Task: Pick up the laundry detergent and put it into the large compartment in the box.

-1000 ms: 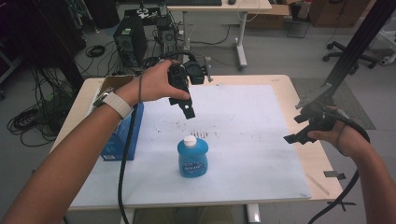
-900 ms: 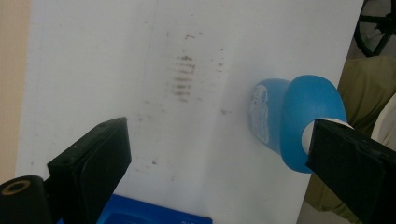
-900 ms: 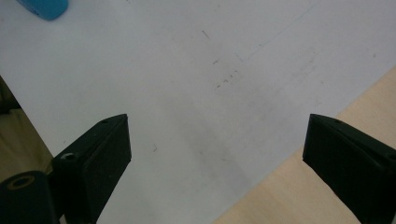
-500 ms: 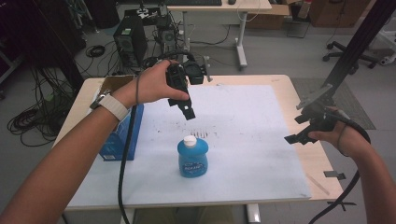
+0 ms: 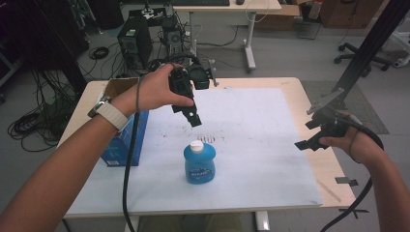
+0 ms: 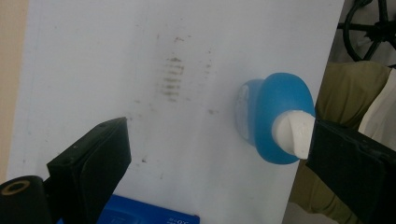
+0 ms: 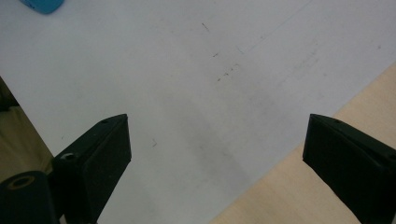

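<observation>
**White sheet, blue bottle: your left tool is lining up for the grab**

White paper covers most of the wooden worktop (image 5: 309, 96), scuffed with grey marks near its middle, and on it stands the blue bottle (image 5: 199, 164) with its white cap (image 5: 196, 145), upright and toward your side of the sheet. A blue box (image 5: 122, 145) lies at the sheet's left edge, apart from the bottle.

You look to be in the approach step. Your left tool (image 5: 192, 116) hangs in the air above and beyond the bottle, tipped down at it, touching nothing. In the left gripper view its jaws are spread wide and empty; the bottle (image 6: 275, 123) sits off to the right of the gap, its cap (image 6: 294, 133) just at the edge of the right jaw rather than between the two.

The next move, as I judge it, calls for shifting that tool sideways until the bottle is centred in the gap, then lowering it so the jaws straddle the body or neck before you squeeze. Come down off-centre and a jaw may knock the cap and tip the bottle.

Your right tool (image 5: 314, 133) is held over the right edge of the worktop, well apart from the bottle. In the right gripper view its jaws are also spread wide with nothing between them, over bare paper and a strip of wood.
</observation>
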`<state>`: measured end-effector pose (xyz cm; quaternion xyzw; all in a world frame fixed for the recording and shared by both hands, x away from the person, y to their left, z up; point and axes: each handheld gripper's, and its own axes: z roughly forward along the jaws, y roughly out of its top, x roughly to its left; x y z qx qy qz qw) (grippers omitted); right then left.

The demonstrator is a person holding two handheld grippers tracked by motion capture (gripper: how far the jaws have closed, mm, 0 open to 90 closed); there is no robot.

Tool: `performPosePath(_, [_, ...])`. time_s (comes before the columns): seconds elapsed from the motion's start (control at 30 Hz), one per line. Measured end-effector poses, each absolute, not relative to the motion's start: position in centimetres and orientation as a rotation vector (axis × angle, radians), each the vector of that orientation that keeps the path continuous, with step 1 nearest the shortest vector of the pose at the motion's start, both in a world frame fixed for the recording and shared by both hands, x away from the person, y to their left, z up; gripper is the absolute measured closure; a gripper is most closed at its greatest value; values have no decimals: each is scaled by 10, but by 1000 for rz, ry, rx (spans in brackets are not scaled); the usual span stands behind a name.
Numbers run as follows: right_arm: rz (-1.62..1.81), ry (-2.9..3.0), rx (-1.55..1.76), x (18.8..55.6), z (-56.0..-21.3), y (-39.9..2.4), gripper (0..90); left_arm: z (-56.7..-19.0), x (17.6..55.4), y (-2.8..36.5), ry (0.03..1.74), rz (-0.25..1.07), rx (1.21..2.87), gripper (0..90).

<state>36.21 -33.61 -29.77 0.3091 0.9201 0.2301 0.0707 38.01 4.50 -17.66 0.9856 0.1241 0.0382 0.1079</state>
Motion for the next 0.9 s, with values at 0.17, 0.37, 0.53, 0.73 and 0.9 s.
performPosePath(0.17, [694, 2766, 931, 360, -298, -336, 78, -175, 375, 46, 361, 106, 2892, 64])
performPosePath(0.37, [696, 2764, 928, 360, -298, -336, 78, -177, 371, 48, 353, 101, 2890, 65])
performPosePath(0.53, [698, 2762, 928, 359, -297, -336, 78, -179, 368, 49, 352, 85, 2885, 64])
performPosePath(0.73, [697, 2760, 929, 359, -297, -335, 78, -180, 364, 50, 355, 74, 2883, 63])
performPosePath(0.9, [699, 2760, 927, 359, -297, -335, 78, -181, 361, 50, 318, 64, 2884, 69])
